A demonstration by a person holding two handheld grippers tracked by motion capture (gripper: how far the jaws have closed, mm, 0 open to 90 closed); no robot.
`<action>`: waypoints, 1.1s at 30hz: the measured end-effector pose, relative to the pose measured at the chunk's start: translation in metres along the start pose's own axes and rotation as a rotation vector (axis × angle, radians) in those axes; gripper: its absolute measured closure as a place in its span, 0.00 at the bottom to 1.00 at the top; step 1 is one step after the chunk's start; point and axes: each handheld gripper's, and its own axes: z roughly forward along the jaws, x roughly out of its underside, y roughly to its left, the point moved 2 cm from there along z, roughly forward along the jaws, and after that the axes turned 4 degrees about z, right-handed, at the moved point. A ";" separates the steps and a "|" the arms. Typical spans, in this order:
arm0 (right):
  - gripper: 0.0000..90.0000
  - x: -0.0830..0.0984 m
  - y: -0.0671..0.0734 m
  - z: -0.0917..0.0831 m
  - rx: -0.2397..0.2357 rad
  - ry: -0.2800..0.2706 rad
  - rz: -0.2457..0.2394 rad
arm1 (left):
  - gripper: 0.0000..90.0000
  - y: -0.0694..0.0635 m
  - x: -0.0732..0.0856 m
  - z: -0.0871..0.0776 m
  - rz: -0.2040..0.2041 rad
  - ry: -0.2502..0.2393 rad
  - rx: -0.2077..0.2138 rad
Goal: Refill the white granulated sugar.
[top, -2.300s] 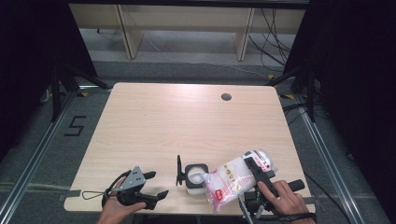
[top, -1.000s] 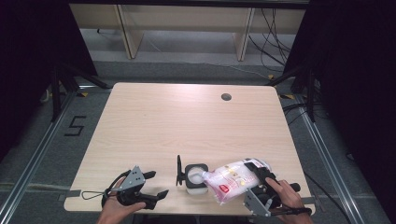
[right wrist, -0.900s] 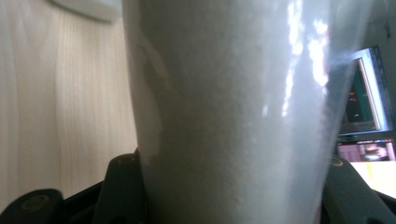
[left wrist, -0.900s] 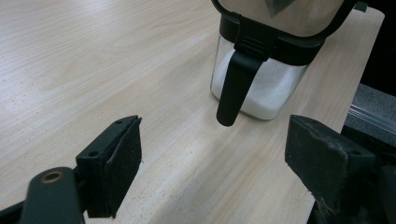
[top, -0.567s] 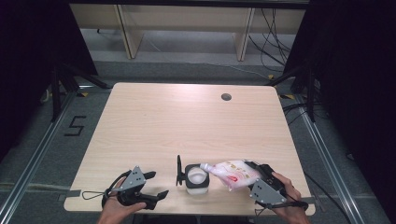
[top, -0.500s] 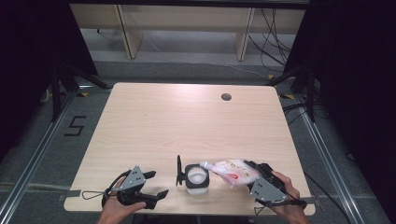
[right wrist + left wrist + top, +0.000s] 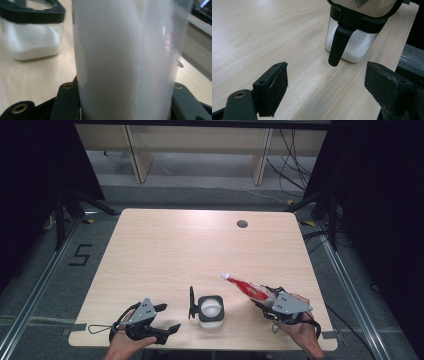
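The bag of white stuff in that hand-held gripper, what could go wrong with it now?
Two things, I think. The bag is clamped in the right hand-held gripper and sticks out over the table, so white powder might spill on the wood if its far end is open. The jar sits close beside it with its lid flipped up; a careless swing could knock it. The left hand-held gripper is open and not steadying the jar.

A red-and-white bag (image 7: 248, 289), a clear, black-rimmed jar (image 7: 211, 310), a pale wood-grain table (image 7: 190, 250).
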 end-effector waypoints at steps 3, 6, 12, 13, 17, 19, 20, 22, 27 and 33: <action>0.57 0.004 -0.003 0.008 -0.022 -0.003 0.038 | 0.20 -0.001 0.001 0.000 -0.017 -0.010 -0.007; 0.57 0.008 -0.004 0.013 -0.021 -0.008 0.068 | 0.20 0.000 0.000 -0.002 -0.006 0.003 -0.009; 0.57 0.012 -0.007 0.009 -0.014 -0.002 0.123 | 0.20 -0.001 0.001 -0.002 -0.005 0.000 -0.005; 0.57 0.012 -0.006 0.009 -0.010 -0.001 0.138 | 0.20 -0.001 0.001 -0.002 -0.001 0.007 -0.006; 0.57 0.015 -0.009 0.006 -0.011 0.001 0.158 | 0.20 -0.002 0.000 -0.001 -0.016 -0.007 -0.010; 0.57 0.016 -0.009 0.005 -0.012 -0.005 0.179 | 0.20 -0.001 0.001 -0.002 -0.004 0.006 -0.009; 0.57 0.017 -0.010 0.004 -0.014 -0.002 0.172 | 0.20 -0.001 0.001 -0.002 -0.008 0.003 -0.007; 0.57 0.018 -0.009 0.003 -0.010 -0.015 0.186 | 0.20 -0.001 0.001 -0.002 -0.007 0.000 -0.007; 0.57 0.020 -0.010 0.000 -0.011 -0.010 0.193 | 0.20 -0.002 0.000 -0.001 -0.020 -0.010 -0.013; 0.56 0.021 -0.011 -0.002 0.016 -0.003 0.208 | 0.20 -0.002 0.000 -0.002 -0.015 -0.007 -0.013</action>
